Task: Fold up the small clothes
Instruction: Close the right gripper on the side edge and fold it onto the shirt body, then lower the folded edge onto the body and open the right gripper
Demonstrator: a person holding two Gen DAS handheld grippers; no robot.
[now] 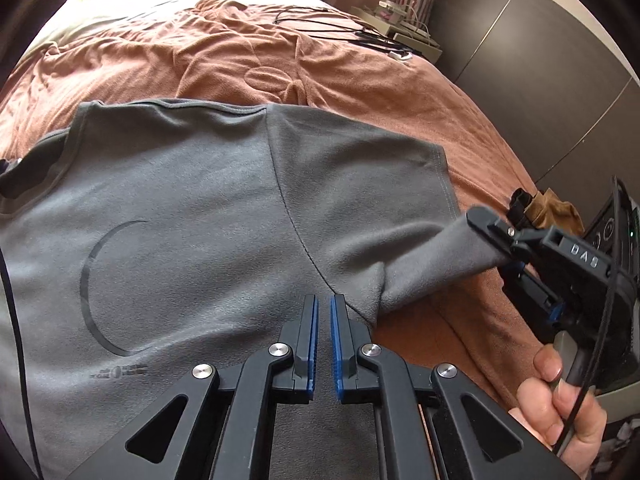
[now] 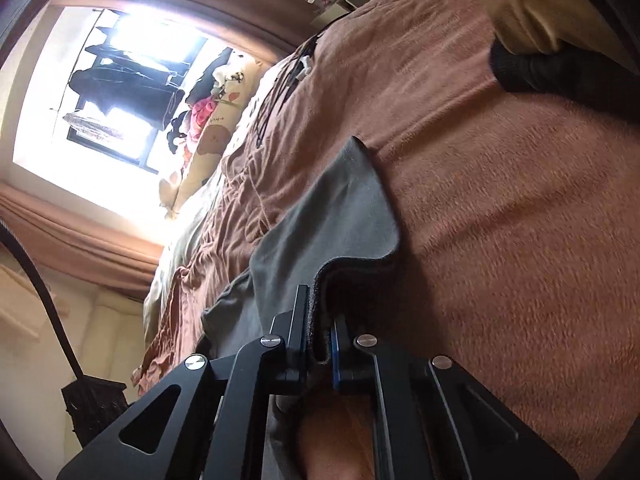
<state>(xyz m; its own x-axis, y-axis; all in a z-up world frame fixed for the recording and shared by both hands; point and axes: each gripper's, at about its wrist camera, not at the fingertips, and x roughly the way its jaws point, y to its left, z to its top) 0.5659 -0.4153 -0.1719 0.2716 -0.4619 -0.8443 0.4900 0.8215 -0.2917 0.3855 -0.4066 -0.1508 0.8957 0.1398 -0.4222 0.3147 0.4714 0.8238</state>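
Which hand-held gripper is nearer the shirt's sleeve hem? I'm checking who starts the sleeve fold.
Right. The right hand-held gripper is clamped on the gray T-shirt's sleeve edge; the left hand-held gripper sits closed over the shirt body by the armpit seam.

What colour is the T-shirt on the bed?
Grey T-shirt, clearest in the left wrist view.

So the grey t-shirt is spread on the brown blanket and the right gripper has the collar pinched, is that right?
Not quite. The right gripper is shut on the sleeve, not the collar, as the left wrist view shows. The grey t-shirt does lie on the brown blanket.
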